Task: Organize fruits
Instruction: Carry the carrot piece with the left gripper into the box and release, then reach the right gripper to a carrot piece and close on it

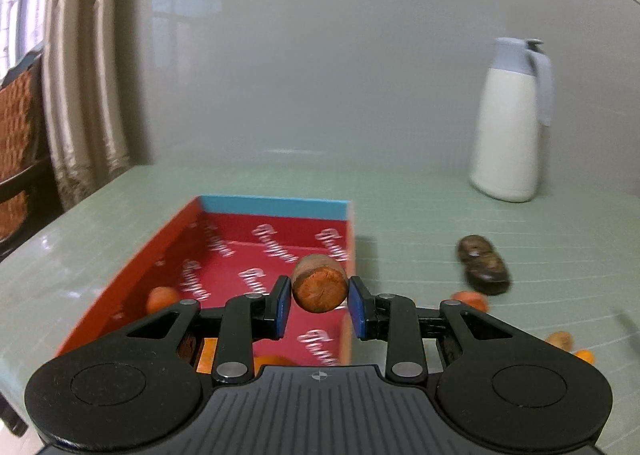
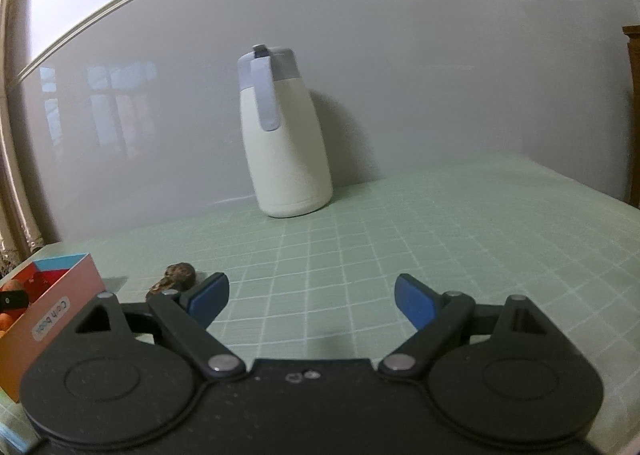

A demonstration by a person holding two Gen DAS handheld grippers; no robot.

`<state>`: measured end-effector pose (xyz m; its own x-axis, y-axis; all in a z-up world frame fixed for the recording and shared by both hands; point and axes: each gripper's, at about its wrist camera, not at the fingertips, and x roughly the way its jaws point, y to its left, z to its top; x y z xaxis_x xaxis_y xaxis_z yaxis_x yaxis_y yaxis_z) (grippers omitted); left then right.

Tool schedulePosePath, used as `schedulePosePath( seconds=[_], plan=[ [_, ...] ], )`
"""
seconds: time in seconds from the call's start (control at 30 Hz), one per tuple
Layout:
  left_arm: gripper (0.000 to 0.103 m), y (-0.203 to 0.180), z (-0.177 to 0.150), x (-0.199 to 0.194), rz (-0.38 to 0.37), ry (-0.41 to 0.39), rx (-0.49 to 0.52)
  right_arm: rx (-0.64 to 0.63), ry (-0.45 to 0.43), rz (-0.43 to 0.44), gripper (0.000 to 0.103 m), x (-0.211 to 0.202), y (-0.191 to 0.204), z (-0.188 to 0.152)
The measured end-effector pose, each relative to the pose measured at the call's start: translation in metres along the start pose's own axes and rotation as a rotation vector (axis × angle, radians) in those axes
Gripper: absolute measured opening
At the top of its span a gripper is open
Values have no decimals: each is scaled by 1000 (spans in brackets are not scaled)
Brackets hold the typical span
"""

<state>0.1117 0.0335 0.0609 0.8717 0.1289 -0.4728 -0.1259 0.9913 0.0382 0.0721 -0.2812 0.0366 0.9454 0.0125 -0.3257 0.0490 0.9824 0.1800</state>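
My left gripper (image 1: 320, 309) is shut on a stubby orange-brown fruit piece (image 1: 319, 286), which hangs above the near right part of the red box (image 1: 132, 275). The box has a blue far wall, and a small orange fruit (image 1: 162, 299) lies by its left wall. More orange shows at the box's near end, mostly hidden behind my fingers. In the right wrist view my right gripper (image 2: 312, 301) stands open above the green mat with nothing between its blue pads (image 2: 414, 303). The red box (image 2: 60, 295) is at its left.
A dark brown, lumpy fruit (image 1: 482, 265) (image 2: 176, 279) lies on the mat right of the box. Small orange pieces (image 1: 472, 299) (image 1: 560, 339) lie nearer, at the right. A white jug with a grey-blue lid (image 1: 508, 127) (image 2: 284, 143) stands by the wall. Curtain and chair are at far left.
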Motion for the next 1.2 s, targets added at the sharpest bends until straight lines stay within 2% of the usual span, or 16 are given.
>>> schedulePosePath(
  seconds=[0.33,0.73,1.2],
  plan=[
    [31,31,-11,14,69,48,-61,-31,12,37,90,4,20,0],
    [31,49,-13,22,121,83,-121,-57,19,89,90,12,44,1],
    [31,67,-10,-4,148,27,-126,-93,42,164,89,21,75,-2]
  ],
)
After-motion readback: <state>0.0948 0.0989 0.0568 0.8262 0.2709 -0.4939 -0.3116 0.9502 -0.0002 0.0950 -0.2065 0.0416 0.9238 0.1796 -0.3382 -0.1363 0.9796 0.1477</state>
